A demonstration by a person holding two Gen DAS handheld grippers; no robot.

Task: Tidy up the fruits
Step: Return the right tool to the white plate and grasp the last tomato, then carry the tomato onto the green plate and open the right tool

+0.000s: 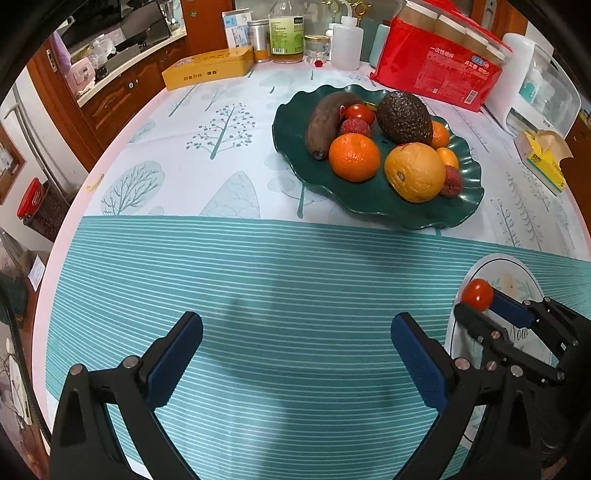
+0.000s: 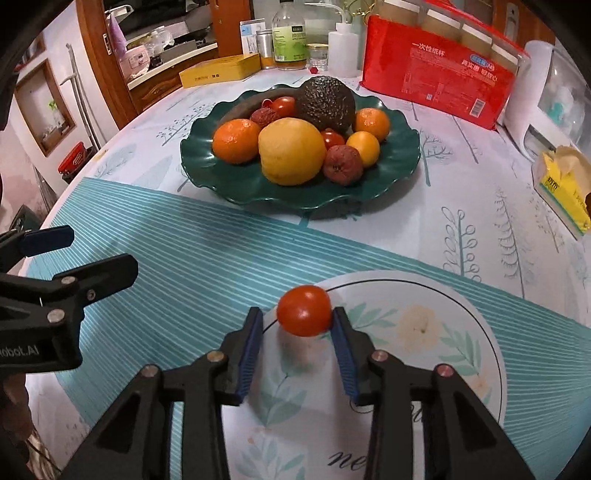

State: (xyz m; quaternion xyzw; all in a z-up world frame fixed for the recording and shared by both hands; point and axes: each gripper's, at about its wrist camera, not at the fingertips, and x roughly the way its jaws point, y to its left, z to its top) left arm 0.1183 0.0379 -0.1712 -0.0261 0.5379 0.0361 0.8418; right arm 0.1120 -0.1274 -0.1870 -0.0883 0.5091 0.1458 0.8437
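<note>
A dark green wavy plate (image 1: 373,199) (image 2: 236,181) holds an avocado (image 1: 404,117), a brown banana (image 1: 327,123), oranges (image 1: 354,157), a yellow citrus (image 2: 291,150), cherry tomatoes and lychees. My right gripper (image 2: 298,323) is over a white floral plate (image 2: 424,332) (image 1: 517,273); a cherry tomato (image 2: 304,311) (image 1: 477,294) sits at its fingertips, touching the right pad, with a gap on the left. My left gripper (image 1: 295,343) is open and empty above the striped cloth; it also shows at the left in the right wrist view (image 2: 88,254).
A red paper-cup pack (image 1: 439,70), bottles (image 1: 286,31), a yellow tin (image 1: 208,68), a white appliance (image 1: 535,81) and a tissue box (image 1: 543,158) line the table's far and right sides. The round table's edge curves on the left.
</note>
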